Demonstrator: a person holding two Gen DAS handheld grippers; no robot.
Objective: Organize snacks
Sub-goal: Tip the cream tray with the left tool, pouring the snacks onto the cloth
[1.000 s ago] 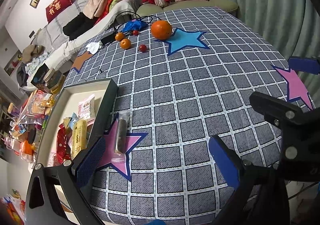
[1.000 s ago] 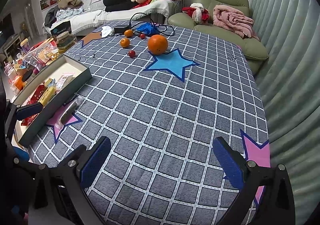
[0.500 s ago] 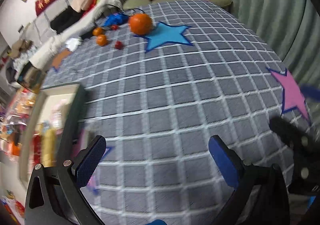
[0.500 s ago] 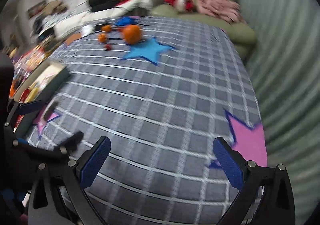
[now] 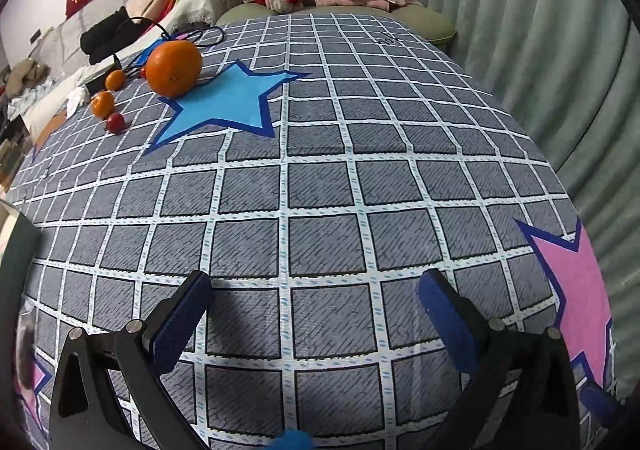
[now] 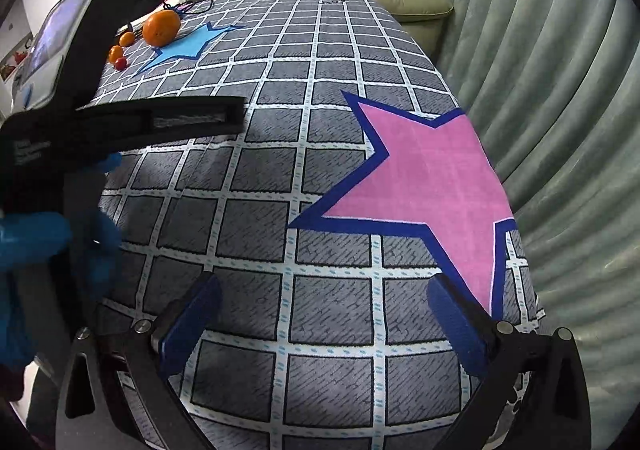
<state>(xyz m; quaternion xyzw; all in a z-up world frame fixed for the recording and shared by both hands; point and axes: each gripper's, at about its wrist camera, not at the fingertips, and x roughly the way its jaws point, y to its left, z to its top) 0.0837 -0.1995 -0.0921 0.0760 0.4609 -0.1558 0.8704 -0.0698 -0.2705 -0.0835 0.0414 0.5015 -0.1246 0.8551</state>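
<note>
left wrist: left gripper (image 5: 314,304) spread wide and empty over woven checked tablecloth (image 5: 320,185); round dimpled orange (image 5: 173,67) beside blue star patch (image 5: 228,101).
right wrist: right gripper (image 6: 324,308) gaping, holding nothing, near pink star patch (image 6: 424,177); blue-gloved hand (image 6: 36,246) at left. no snack packets visible in either.

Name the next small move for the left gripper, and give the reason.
Probably swing the left gripper back toward its left. Its jaws stand open and empty over bare checked cloth, with only the orange and small fruit far ahead; no snack lies between them, and just a dark edge shows at far left.
</note>
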